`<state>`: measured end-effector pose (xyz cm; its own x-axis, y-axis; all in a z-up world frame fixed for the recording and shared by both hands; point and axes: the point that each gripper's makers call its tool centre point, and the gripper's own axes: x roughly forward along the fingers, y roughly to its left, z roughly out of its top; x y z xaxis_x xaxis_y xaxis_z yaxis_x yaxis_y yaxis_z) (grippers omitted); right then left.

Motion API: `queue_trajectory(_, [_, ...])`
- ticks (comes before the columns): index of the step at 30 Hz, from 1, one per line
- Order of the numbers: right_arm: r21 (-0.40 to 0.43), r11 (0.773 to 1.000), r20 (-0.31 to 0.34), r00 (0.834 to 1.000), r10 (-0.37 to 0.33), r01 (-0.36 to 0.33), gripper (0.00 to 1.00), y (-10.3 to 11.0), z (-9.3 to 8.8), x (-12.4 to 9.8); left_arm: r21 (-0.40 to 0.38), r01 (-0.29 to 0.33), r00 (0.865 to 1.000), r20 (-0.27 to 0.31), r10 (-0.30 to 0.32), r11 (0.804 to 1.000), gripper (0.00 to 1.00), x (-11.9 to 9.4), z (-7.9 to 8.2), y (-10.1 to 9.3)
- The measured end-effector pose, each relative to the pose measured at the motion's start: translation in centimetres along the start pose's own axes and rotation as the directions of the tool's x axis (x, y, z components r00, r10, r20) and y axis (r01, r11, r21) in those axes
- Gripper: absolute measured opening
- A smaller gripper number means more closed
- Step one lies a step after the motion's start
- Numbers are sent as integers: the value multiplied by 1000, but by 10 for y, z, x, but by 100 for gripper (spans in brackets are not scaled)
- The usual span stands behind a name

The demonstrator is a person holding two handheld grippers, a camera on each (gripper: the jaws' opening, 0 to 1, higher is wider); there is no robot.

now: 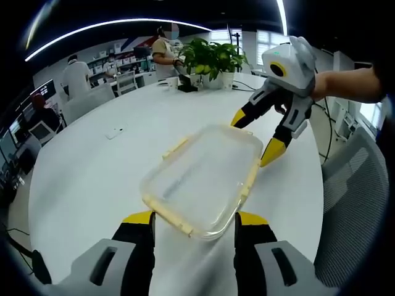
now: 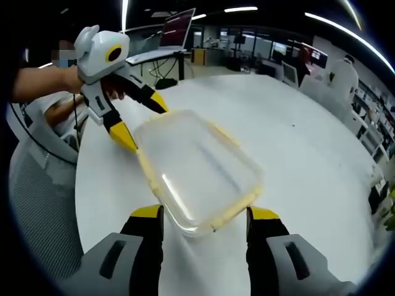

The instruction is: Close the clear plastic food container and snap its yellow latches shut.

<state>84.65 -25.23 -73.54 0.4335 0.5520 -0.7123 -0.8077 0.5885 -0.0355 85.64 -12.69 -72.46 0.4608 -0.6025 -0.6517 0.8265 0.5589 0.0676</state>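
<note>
A clear container (image 1: 203, 179) with its lid on is seen lying flat on a round white table (image 1: 86, 185), near the edge closest to the person. Yellow latches (image 1: 174, 147) run along its sides; whether they are snapped down cannot be told.

In the left gripper view, the left gripper (image 1: 194, 223) is held low at one short end of the container, its yellow-tipped jaws spread apart, one at each corner of that end. No grip on the box is shown — the jaws stand just outside it. At the far end, the right gripper (image 1: 253, 139) is held by a hand (image 1: 321, 86), its jaws also wide apart and pointed down at the opposite short end, the tips just beside the rim.

In the right gripper view, the same arrangement is seen from the other end: the right gripper (image 2: 203, 216) straddles the near short end of the container (image 2: 197, 169) with jaws apart, and the left gripper (image 2: 145, 123) is reaching in at the far end, jaws apart, tips close to the rim.

Potted plants (image 1: 213, 58) are set at the far side of the table, and people are seen farther back in the office. A grey mesh chair (image 2: 37, 203) stands beside the table.
</note>
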Motion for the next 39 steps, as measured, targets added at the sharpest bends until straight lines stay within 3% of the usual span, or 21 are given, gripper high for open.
queue_trajectory(16, [6,1000,13,1000,-3,3,54,10,0,-6,-20,-13,1000,0,13,1000,50,-6,-2,-2])
queue_trajectory(30, [44,997,93,993,-74,70,62,25,-4,-41,-55,-18,998,53,21,998,56,-35,2,-16])
queue_trajectory(39, [91,989,132,983,-128,117,68,35,-20,-66,-89,-44,994,98,53,995,64,-58,-3,-29])
